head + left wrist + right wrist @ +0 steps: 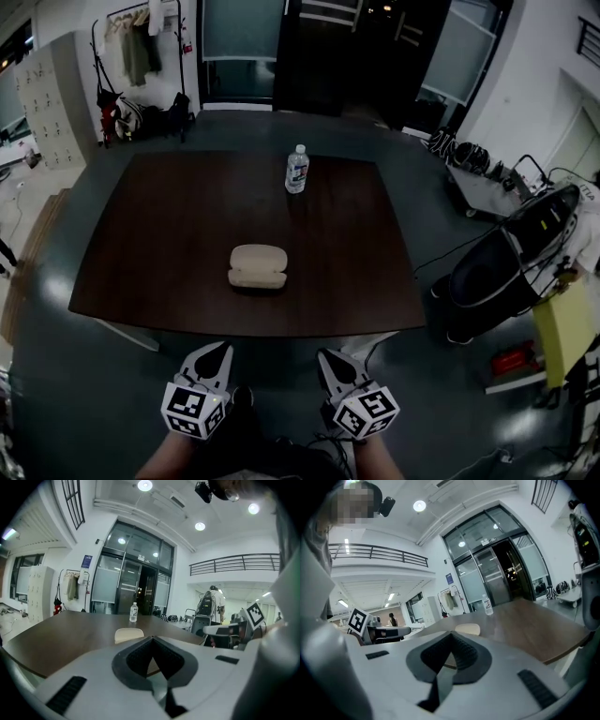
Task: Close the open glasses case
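Note:
A cream glasses case (258, 266) lies near the middle of the dark wooden table (169, 234), with its lid low over its base and a seam along the front. It shows beyond the jaw tips in the left gripper view (129, 634) and in the right gripper view (468, 629). My left gripper (223, 347) and right gripper (323, 354) hang side by side short of the table's near edge, well away from the case. Both are shut with nothing between the jaws, which meet at a point in the left gripper's (151, 638) and the right gripper's (451, 634) own views.
A clear water bottle (296, 171) stands near the table's far edge. To the right of the table are a black-and-white machine (511, 258), a yellow-green stand (562, 337) and floor cables. A coat rack (131, 42) and lockers (52, 103) stand at the back left.

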Tool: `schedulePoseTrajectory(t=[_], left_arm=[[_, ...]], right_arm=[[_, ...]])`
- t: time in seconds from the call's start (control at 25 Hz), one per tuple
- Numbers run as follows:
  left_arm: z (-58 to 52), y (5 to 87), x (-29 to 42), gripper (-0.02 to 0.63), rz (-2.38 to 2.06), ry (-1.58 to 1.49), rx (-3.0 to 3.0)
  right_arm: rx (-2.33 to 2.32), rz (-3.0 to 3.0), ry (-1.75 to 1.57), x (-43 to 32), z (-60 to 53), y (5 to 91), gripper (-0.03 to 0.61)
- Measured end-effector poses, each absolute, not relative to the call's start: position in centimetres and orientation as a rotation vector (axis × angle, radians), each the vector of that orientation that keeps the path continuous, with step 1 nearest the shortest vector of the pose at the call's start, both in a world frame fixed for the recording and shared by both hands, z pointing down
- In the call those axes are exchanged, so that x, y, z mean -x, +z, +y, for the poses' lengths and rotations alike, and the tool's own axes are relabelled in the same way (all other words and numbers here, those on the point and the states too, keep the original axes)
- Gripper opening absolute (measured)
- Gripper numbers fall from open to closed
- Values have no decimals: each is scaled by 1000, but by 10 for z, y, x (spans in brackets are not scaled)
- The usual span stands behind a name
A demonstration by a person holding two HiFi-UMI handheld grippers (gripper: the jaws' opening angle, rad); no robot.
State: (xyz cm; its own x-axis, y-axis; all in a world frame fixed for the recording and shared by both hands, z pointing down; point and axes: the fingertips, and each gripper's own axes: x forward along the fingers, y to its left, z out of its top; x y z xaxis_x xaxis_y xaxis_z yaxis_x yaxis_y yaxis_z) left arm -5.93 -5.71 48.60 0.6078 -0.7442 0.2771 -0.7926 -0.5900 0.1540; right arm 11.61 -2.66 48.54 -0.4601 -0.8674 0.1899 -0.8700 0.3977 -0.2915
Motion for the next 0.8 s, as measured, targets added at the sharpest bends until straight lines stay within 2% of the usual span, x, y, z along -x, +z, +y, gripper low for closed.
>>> schedulePoseTrajectory(t=[0.44,0.8], left_arm=[[-166,516,69,-3,-1082,394,-2582],[-225,540,66,-3,-1005,477,-2597]], right_arm=[[-1744,-2540,604,-98,-145,489,-11],[-1889,-2444,608,-107,-196,501,-11]])
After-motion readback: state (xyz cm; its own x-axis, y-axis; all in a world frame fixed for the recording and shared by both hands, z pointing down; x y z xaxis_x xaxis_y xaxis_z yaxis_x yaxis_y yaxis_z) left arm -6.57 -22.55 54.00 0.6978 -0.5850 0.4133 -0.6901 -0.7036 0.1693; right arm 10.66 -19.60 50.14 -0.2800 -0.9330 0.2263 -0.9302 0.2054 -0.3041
